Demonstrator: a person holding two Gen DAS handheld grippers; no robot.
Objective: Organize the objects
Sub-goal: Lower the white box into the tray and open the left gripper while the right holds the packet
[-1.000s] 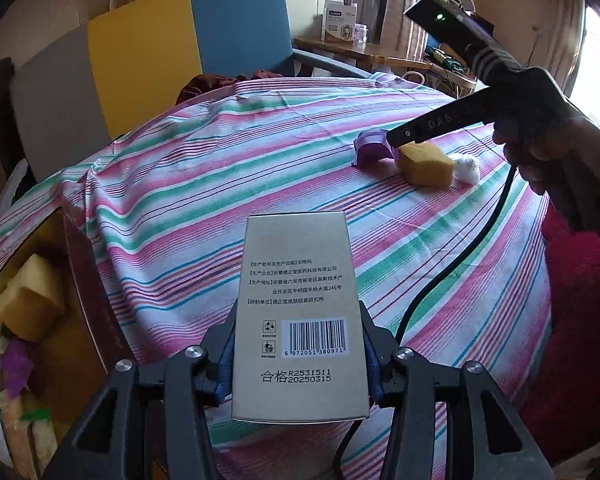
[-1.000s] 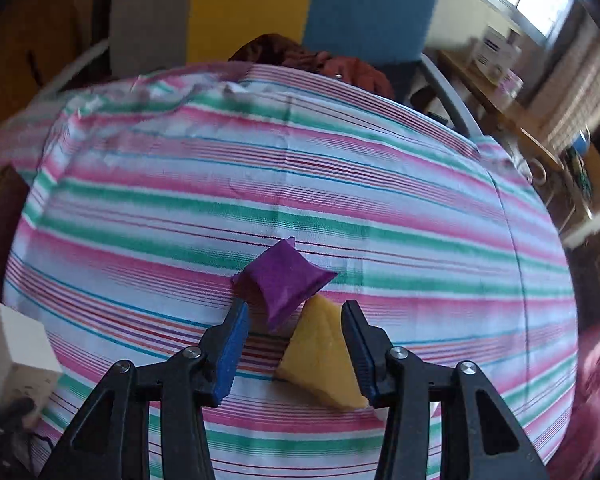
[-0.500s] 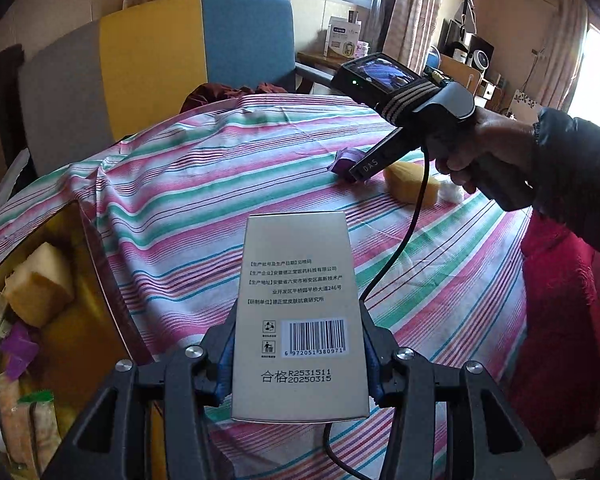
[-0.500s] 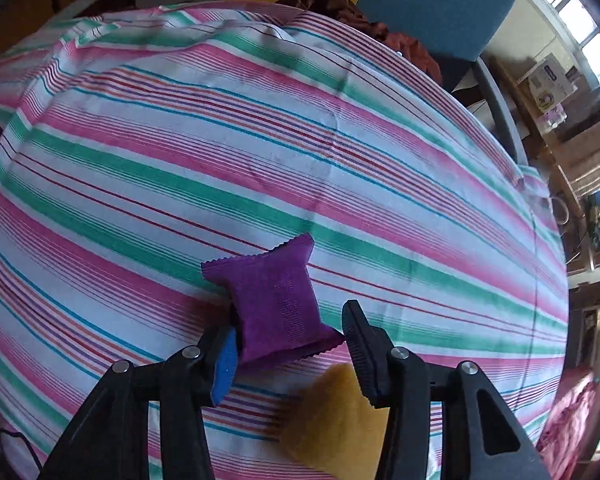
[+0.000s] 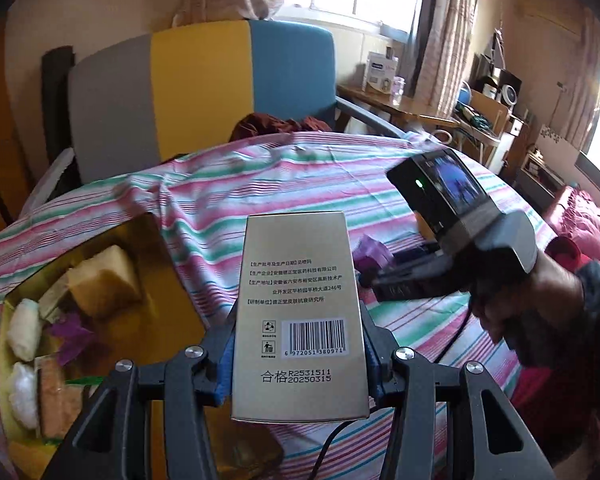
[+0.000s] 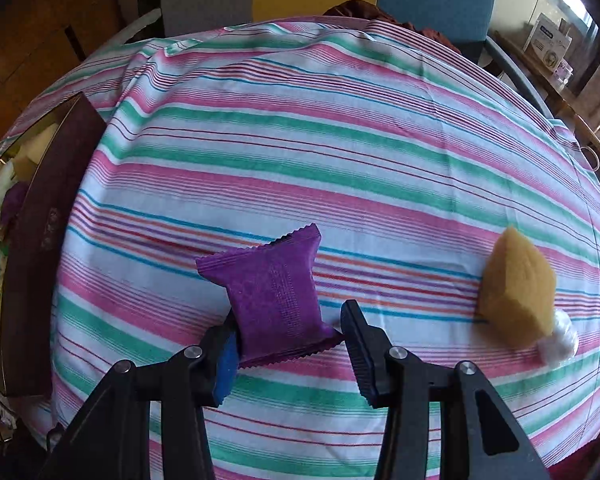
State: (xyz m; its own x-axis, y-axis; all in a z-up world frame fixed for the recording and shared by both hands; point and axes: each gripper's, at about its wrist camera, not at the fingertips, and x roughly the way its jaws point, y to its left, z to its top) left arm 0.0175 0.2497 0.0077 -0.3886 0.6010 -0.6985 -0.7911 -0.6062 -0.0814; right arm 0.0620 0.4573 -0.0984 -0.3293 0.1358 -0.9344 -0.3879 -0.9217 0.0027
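Note:
My left gripper is shut on a tall beige carton with a barcode, held upright beside the open gold-lined box. My right gripper is open around a purple sachet on the striped tablecloth; the left pad touches the sachet, the right pad stands apart. The sachet also shows in the left wrist view, by the right gripper's body. A yellow sponge and a white cotton ball lie to the right.
The box holds a yellow sponge, white cotton balls, a purple sachet and a brown block. Its dark red outer wall stands at the left. A colour-block chair is behind the table.
My left gripper has swung left with the carton, bringing the box into fuller view. My right gripper has moved off the yellow sponge and now straddles the purple sachet.

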